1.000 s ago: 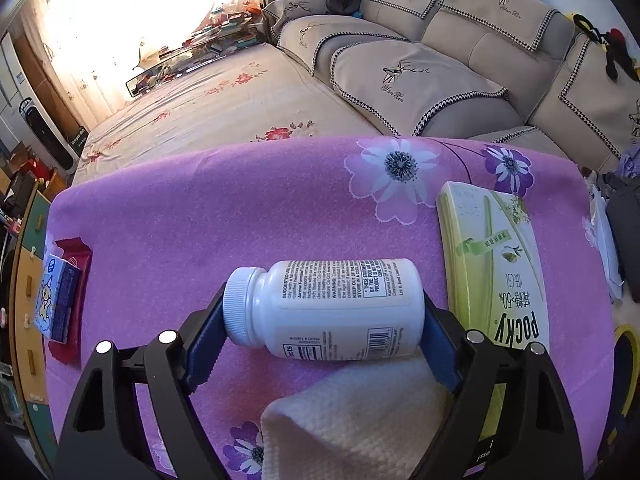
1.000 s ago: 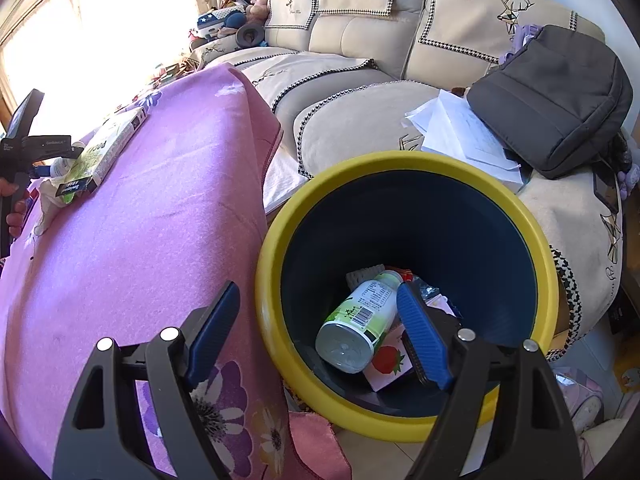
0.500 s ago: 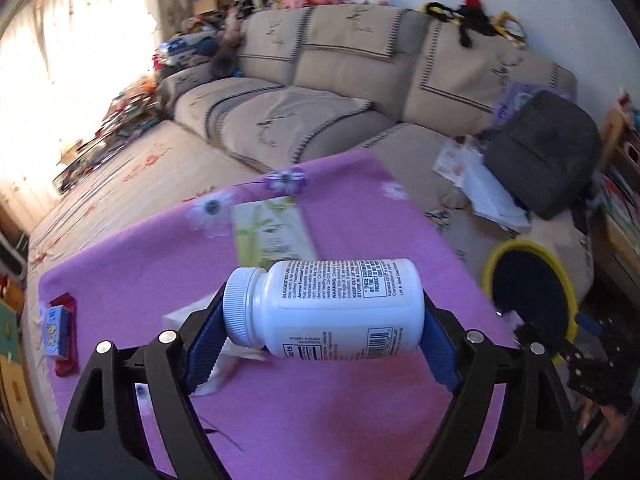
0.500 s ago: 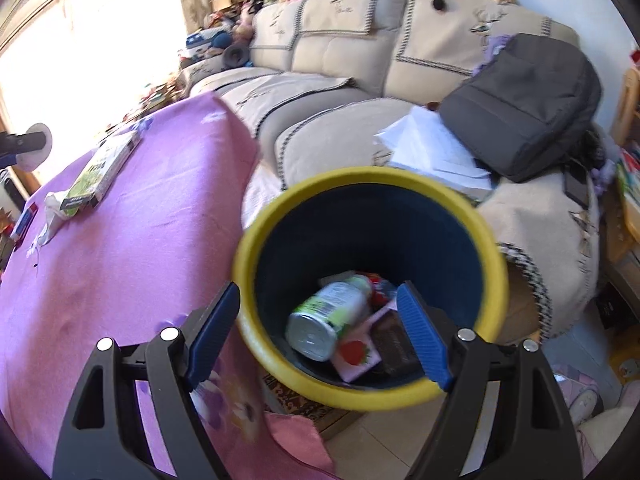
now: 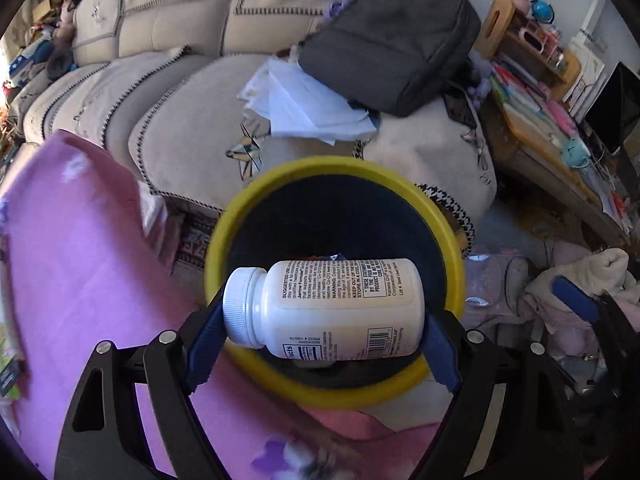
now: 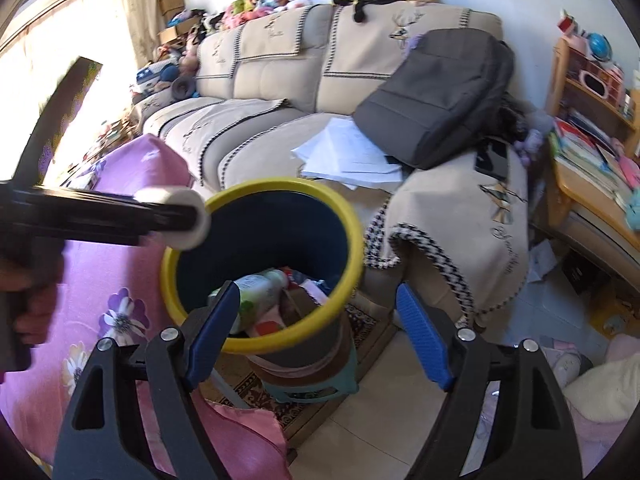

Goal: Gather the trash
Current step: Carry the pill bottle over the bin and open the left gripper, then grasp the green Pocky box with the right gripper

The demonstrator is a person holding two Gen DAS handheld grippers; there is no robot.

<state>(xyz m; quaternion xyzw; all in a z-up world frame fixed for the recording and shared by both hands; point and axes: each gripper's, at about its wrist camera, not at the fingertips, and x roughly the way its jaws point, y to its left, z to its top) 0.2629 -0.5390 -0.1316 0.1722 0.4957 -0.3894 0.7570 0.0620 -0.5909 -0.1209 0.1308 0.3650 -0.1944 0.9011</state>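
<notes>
My left gripper (image 5: 320, 320) is shut on a white pill bottle (image 5: 324, 308), held sideways with its cap to the left, right above the open mouth of the yellow-rimmed blue bin (image 5: 452, 240). From the right wrist view the left gripper (image 6: 172, 216) hangs at the bin's left rim (image 6: 348, 216) with the bottle's white end showing (image 6: 188, 220). The bin holds a green-labelled bottle (image 6: 260, 288) and wrappers. My right gripper (image 6: 320, 320) is open and empty, in front of the bin on its right.
The purple flowered tablecloth (image 5: 80, 260) lies left of the bin. A beige sofa (image 6: 280, 80) behind it holds a grey backpack (image 6: 436, 96) and white papers (image 6: 348, 156). A cluttered wooden shelf (image 6: 592, 120) stands at the right. Pink cloth (image 6: 592, 380) lies on the floor.
My left gripper has carried the pill bottle from the table over to the bin's mouth. My right gripper has drawn back from the bin and to the right.
</notes>
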